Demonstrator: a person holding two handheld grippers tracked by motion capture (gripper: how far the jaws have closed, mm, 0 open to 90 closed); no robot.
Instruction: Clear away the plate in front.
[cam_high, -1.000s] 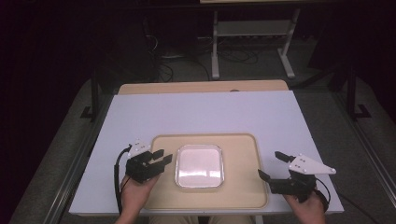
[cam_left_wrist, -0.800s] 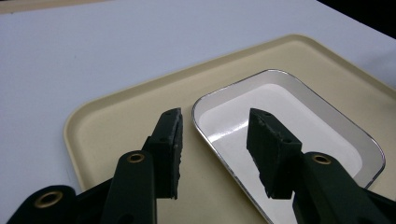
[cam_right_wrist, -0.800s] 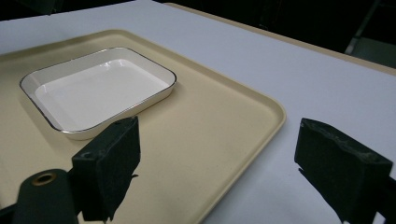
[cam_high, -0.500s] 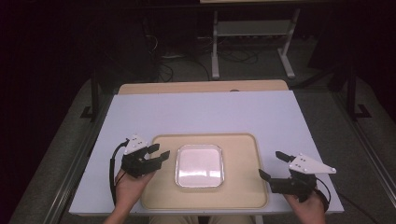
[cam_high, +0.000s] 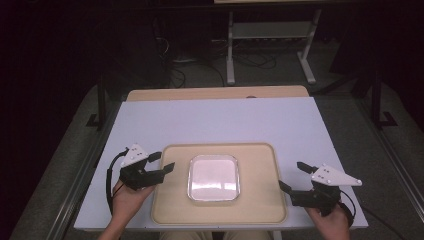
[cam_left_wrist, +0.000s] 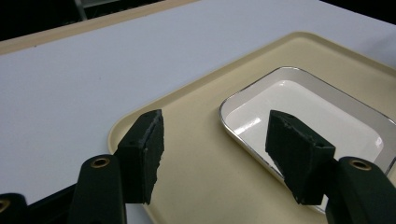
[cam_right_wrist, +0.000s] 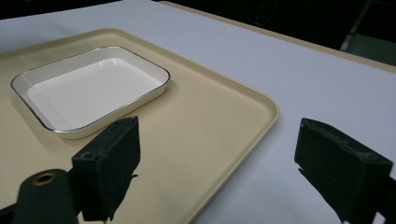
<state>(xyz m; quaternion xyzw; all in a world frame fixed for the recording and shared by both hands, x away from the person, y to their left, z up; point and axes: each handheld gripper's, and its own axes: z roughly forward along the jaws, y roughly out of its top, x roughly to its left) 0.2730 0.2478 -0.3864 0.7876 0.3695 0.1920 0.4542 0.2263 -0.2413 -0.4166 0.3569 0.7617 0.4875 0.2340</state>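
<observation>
Approach stage, probably. Left hand-held gripper (cam_high: 161, 164) wide open, empty, white dish (cam_high: 213, 177) just ahead on beige tray (cam_high: 260, 210); right hand-held gripper (cam_high: 294, 176) likewise agape, empty. Next: close on rim.

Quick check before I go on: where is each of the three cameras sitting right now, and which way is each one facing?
High view: above the person's side, looking forward and down at the table; both forearms, left gripper, right gripper.
Left gripper view: rides the left gripper, faces the tray's near corner and white dish; its fingers apart.
Right gripper view: rides the right gripper, straddles the tray's edge; its fingers apart.
All share tray and dish.
</observation>
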